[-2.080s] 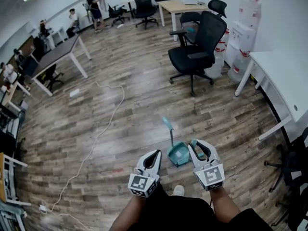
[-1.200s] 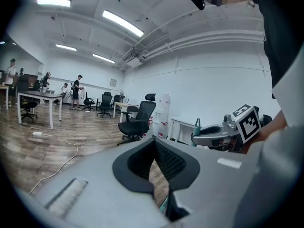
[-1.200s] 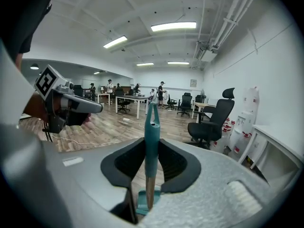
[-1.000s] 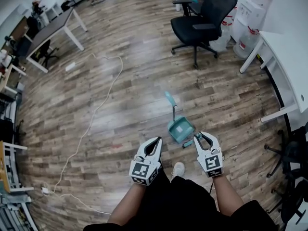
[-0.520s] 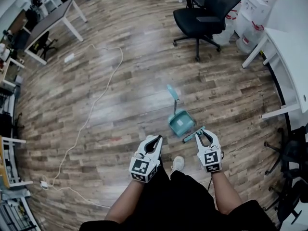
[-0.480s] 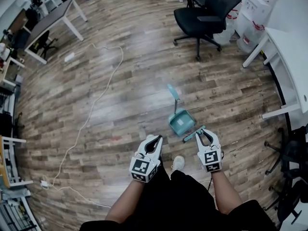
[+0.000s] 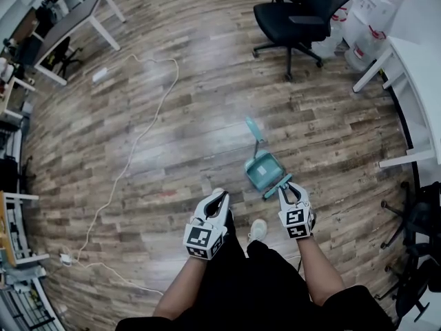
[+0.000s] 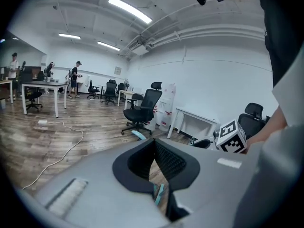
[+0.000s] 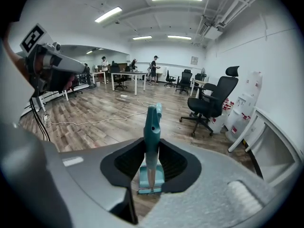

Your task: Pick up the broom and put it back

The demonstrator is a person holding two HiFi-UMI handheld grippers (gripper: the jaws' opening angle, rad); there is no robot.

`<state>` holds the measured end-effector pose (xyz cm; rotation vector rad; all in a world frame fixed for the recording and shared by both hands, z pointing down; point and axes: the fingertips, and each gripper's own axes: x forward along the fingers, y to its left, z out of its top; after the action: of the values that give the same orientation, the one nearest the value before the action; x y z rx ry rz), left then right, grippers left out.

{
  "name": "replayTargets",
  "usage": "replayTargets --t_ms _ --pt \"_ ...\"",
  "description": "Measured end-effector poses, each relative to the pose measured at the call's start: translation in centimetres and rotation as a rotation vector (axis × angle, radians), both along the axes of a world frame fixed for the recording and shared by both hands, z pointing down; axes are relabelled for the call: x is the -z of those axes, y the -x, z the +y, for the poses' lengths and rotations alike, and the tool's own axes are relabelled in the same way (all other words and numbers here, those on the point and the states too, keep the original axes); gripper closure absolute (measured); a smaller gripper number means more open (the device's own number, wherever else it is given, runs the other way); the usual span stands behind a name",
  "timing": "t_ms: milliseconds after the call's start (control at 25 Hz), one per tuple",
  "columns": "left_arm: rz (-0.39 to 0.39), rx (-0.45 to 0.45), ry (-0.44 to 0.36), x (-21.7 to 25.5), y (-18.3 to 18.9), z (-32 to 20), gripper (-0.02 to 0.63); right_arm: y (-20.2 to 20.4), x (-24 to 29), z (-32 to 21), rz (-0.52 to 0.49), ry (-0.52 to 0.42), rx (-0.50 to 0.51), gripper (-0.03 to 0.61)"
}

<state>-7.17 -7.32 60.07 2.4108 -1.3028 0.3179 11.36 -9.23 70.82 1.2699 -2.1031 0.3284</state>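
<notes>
Down by the dustpan (image 7: 264,171) now. Compared with half a second back, both grippers sit lower over the floor (image 7: 172,150) and the pan is closer ahead of the right one.

Right gripper (image 7: 289,188) is clamped on the broom (image 7: 274,188), same grip as before. Right gripper view shows the teal handle (image 9: 152,127) pinched upright between the pads, with the hang-hole end sticking up above them and a thin shaft running down and away. From the head view the broom reads as a short slanted teal stick with its lower end at the pan's near edge. Touching or just off it, can't tell. The dustpan stands on the wood floor, its own handle upright.

Left gripper (image 7: 217,202) hangs off to the left, apart from the pan. Its jaws are closed tip to tip with nothing in them.

My read: pickup is done and I'm on the put-back leg, bringing the brush end to the pan. Still to do: seat it, then let go. The pan looks light and could tip if bumped.

Text: none readable. No brand or label shows on the broom or pan. The marker cube (image 7: 295,223) on each gripper carries black-and-white squares, patterns rather than letters. The water bottles (image 7: 364,29) have red labels, too small to read.
</notes>
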Motion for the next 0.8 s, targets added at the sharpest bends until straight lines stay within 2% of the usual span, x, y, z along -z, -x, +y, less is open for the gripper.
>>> replayTargets --t_ms 160,800 --pt "-0.008 0.015 0.017 -0.6 1.1 -0.4 0.597 1.2 -1.1 -0.6 -0.002 0.029 0.003 0.480" --pt "-0.033 0.088 0.012 -1.2 4.8 -4.4 0.597 4.5 -1.9 -6.6 0.035 0.044 0.083 0.480"
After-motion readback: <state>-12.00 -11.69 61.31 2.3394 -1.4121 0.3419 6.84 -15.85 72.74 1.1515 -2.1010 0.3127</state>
